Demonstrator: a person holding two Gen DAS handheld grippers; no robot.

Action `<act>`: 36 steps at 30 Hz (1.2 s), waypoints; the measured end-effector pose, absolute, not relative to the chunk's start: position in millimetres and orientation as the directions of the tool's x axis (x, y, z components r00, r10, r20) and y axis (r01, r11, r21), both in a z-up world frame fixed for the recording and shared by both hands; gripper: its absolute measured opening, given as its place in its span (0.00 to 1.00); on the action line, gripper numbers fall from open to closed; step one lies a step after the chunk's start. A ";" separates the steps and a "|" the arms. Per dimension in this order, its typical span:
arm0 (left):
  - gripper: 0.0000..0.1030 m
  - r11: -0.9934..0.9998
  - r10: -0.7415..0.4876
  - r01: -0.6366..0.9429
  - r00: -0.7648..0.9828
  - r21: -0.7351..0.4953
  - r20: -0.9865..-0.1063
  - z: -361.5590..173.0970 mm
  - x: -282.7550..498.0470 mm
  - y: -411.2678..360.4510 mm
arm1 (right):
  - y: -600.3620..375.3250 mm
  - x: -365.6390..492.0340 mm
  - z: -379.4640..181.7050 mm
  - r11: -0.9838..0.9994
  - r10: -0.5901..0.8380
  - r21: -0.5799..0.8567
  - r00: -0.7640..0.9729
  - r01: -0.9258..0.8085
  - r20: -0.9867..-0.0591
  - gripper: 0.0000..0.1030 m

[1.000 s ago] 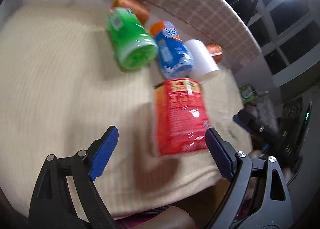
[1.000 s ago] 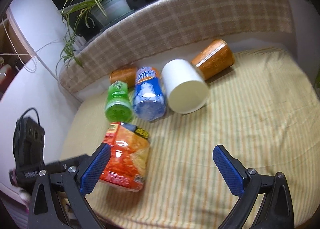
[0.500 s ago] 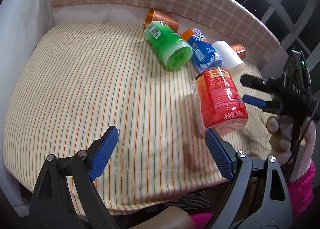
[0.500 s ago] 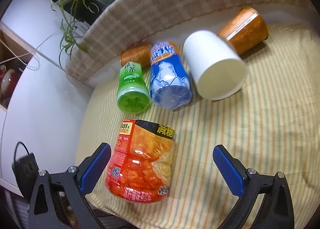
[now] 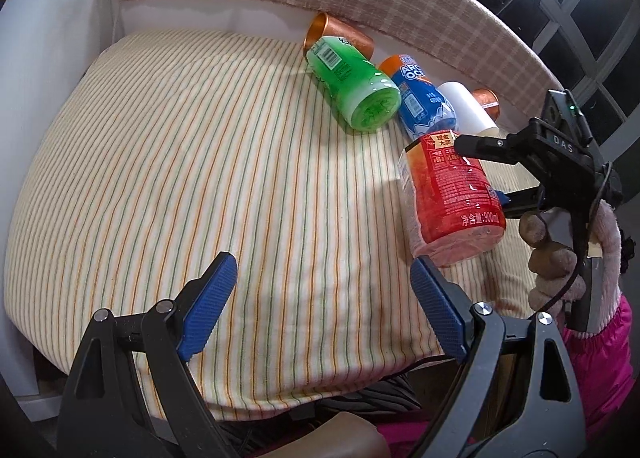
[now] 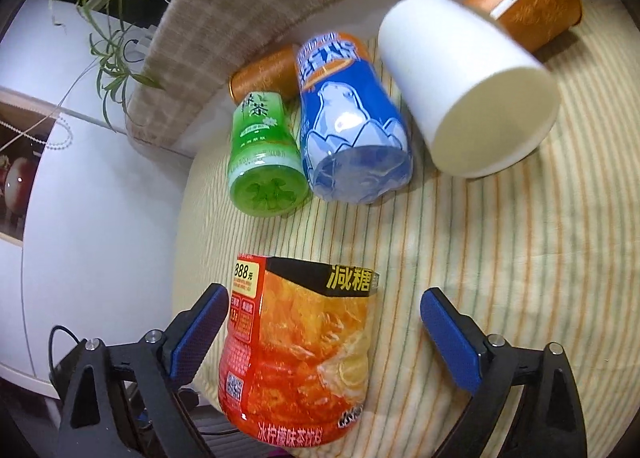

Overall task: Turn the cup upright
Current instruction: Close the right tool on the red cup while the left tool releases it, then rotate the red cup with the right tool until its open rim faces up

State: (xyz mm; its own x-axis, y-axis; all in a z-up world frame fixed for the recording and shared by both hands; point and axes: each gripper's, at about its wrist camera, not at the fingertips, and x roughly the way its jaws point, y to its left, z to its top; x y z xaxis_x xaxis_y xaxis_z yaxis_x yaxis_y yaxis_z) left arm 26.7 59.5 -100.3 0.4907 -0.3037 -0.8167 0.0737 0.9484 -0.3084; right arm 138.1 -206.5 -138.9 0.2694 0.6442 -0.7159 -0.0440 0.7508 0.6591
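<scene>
Red cup (image 6: 296, 362), glossy crinkled plastic sleeve, lies on its side on the striped woven tabletop (image 5: 200, 177) near its front edge, base toward the right tool (image 6: 320, 334), which straddles it, released. Left tool (image 5: 324, 306) released, empty.

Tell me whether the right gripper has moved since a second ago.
Yes. The right gripper has advanced toward the red cup, now straddling it with open jaws, where earlier the cup lay ahead on the striped cloth.

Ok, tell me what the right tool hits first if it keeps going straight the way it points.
The red-orange bottle. It lies on its side between the open fingers of the right tool, closer to the left finger. Beyond it come the green bottle and blue bottle; depth is hard to judge through the fisheye.
</scene>
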 end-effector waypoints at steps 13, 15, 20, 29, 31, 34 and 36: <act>0.88 0.950 -0.297 0.069 0.502 -0.305 -0.812 -99.1 25.7 59.7 | -194.5 147.3 -147.8 0.671 0.732 0.740 0.191 -0.042 -0.654 0.79; 0.88 0.950 -0.296 0.070 0.505 -0.304 -0.810 -98.1 25.6 59.1 | -192.1 145.3 -143.7 0.686 0.720 0.725 0.202 -0.062 -0.664 0.79; 0.88 0.952 -0.289 0.071 0.518 -0.297 -0.805 -95.7 25.8 58.2 | -193.7 136.2 -132.8 0.714 0.690 0.694 0.255 -0.092 -0.677 0.78; 0.88 0.952 -0.293 0.079 0.523 -0.297 -0.800 -94.4 26.0 55.0 | -201.9 118.5 -104.9 0.797 0.593 0.583 0.396 -0.161 -0.701 0.78; 0.88 0.953 -0.290 0.080 0.527 -0.293 -0.799 -93.2 24.8 54.1 | -202.3 113.1 -98.6 0.817 0.567 0.547 0.429 -0.182 -0.703 0.78; 0.88 0.955 -0.283 0.086 0.537 -0.283 -0.794 -90.1 24.1 52.1 | -198.4 104.4 -86.6 0.856 0.511 0.468 0.496 -0.221 -0.702 0.78; 0.88 0.957 -0.278 0.091 0.545 -0.274 -0.791 -87.6 23.1 50.0 | -193.7 99.5 -81.2 0.881 0.470 0.404 0.538 -0.244 -0.699 0.78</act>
